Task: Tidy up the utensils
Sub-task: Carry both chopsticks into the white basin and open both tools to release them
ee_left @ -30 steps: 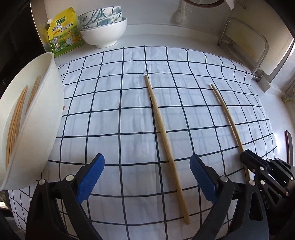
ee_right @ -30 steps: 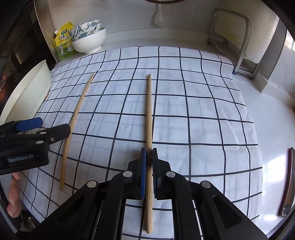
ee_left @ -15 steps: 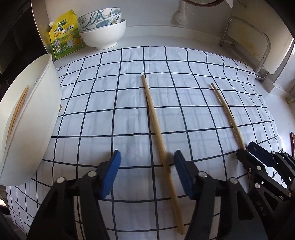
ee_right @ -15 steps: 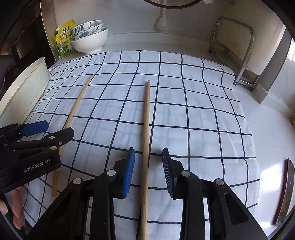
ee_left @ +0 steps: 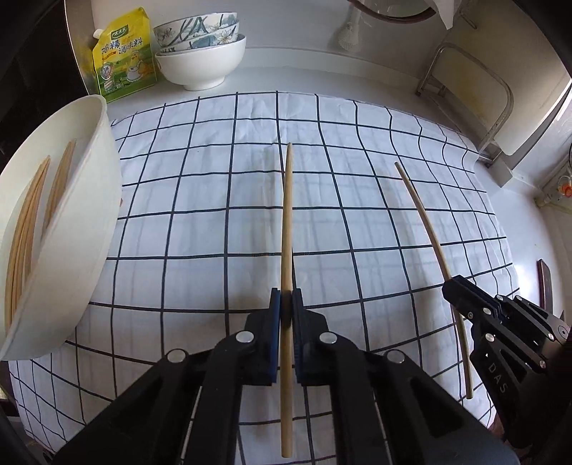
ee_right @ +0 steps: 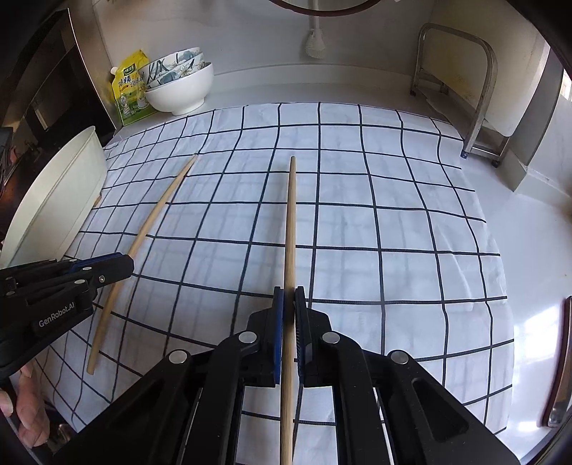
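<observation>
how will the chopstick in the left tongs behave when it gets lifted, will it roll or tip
The chopstick looks like a thin, rigid wooden stick, so probably light and stiff. The left tongs pinch it below its middle, so the long far end may dip. It looks round, so it would likely roll on the checked cloth if dropped.

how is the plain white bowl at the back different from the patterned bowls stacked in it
The white bowl is plain, while the patterned bowls carry blue and white flower prints. The white bowl stands on the counter at the bottom of the stack; the patterned bowls nest inside it. The white bowl looks wider. All stand upright beside the yellow pouch.
</observation>
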A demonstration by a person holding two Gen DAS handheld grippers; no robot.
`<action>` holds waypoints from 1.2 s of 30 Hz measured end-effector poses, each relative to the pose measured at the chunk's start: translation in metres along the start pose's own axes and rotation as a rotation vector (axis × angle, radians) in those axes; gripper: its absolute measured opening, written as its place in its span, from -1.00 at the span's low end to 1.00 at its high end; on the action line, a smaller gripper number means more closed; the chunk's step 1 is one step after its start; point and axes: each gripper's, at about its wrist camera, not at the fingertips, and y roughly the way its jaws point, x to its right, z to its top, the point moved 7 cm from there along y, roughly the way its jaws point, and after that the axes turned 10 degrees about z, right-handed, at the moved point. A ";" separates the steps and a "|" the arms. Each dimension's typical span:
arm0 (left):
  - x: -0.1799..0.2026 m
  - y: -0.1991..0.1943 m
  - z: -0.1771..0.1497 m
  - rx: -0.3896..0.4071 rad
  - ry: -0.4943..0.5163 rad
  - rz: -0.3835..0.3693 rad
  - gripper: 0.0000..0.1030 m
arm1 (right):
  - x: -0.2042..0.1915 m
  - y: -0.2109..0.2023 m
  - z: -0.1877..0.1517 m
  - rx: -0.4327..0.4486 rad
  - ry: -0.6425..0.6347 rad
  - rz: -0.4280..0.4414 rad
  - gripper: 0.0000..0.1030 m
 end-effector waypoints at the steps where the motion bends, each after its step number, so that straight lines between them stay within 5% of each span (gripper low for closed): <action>1: -0.005 -0.006 0.002 0.008 -0.006 -0.005 -0.87 | -0.004 -0.003 0.003 0.008 -0.002 0.006 -0.88; 8: -0.057 -0.051 0.022 0.098 -0.052 0.019 -0.87 | -0.054 -0.021 0.037 0.057 -0.055 0.069 -0.88; 18: -0.183 -0.090 0.038 0.166 -0.206 0.146 -0.86 | -0.183 -0.009 0.096 0.088 -0.216 0.226 -0.88; 27: -0.272 -0.071 0.044 0.127 -0.285 0.212 -0.86 | -0.284 0.044 0.123 0.015 -0.292 0.322 -0.88; 36: -0.292 -0.025 0.046 0.044 -0.271 0.200 -0.86 | -0.315 0.098 0.116 -0.102 -0.270 0.311 -0.88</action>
